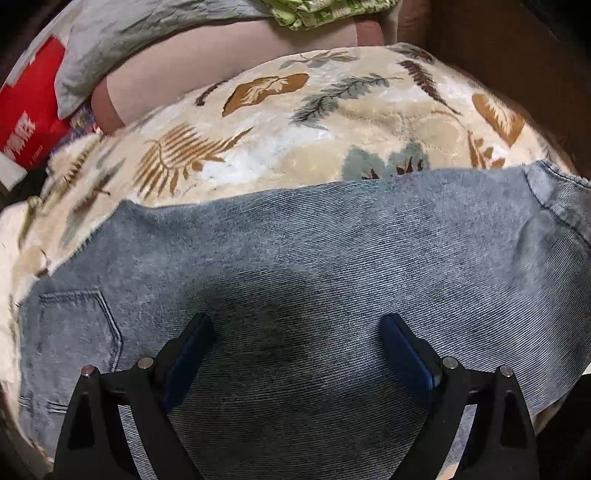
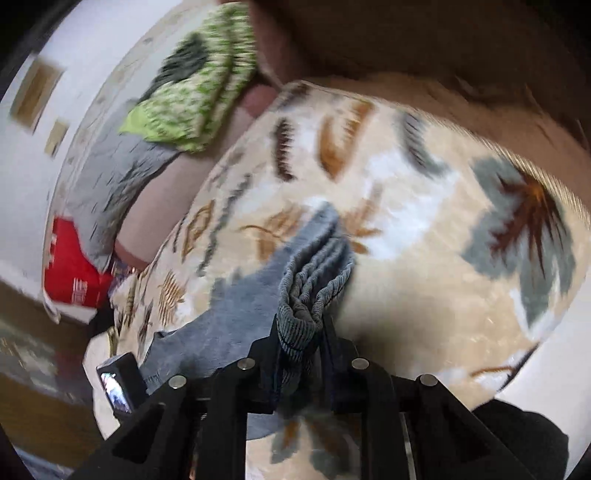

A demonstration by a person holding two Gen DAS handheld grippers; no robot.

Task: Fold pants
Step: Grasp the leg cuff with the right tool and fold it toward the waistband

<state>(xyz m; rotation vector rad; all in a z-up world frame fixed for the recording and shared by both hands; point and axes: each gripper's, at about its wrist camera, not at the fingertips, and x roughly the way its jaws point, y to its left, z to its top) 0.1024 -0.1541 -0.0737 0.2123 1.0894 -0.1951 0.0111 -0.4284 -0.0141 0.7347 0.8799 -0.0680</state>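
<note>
Left wrist view: I see my left gripper (image 1: 297, 339) with its jaws spread wide over the pants (image 1: 314, 266), nothing between the blue pads (image 1: 406, 350).
Left claw contact: I cannot tell whether the fingertips touch the denim or hang just above it.
Pants, left view: light blue denim spread flat across the leaf-print blanket (image 1: 295, 122), a back pocket (image 1: 79, 328) to the left of my fingers, a stitched hem edge at far right.
Right wrist view: my right gripper (image 2: 301, 332) is clamped tight on a bunched fold of the pants (image 2: 314, 280); ribbed layers of denim stick out past the fingertips.
Pants, right view: the rest of the cloth trails down and left from the jaws, over the blanket (image 2: 424, 288); this view is blurred.
Behind the blanket: a grey pillow (image 1: 122, 40), a green patterned cloth (image 1: 325, 13) and a red bag (image 1: 33, 110) at the left edge.
Other: the small screen at lower left in the right wrist view is too blurred for me to read.
</note>
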